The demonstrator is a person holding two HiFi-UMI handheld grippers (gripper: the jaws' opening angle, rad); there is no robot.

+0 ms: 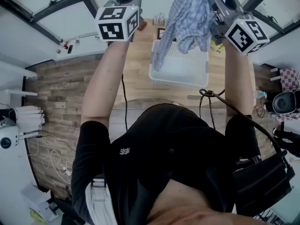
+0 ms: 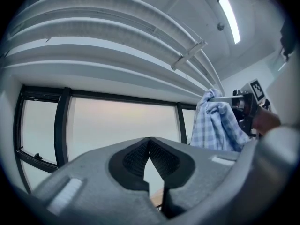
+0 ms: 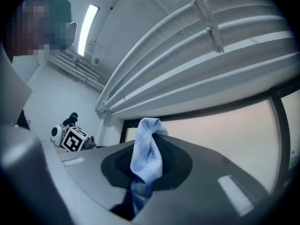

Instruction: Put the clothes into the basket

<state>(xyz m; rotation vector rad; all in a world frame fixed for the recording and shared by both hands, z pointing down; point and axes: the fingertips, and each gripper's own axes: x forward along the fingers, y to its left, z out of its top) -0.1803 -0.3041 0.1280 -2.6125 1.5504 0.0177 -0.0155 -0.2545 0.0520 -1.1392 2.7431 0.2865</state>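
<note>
Pinching checked cloth (image 1: 187,18), right hand-held gripper (image 3: 146,159) hovers above white basket (image 1: 178,81).

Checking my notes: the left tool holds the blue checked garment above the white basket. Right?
No: the right tool holds the blue checked garment above the white basket; the right gripper view shows the cloth clamped in it. The left tool is shut and empty.

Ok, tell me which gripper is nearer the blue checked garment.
Right. The right gripper is clamped on the garment, which hangs from its jaws; the left gripper is apart from it, off to its left, empty.
</note>
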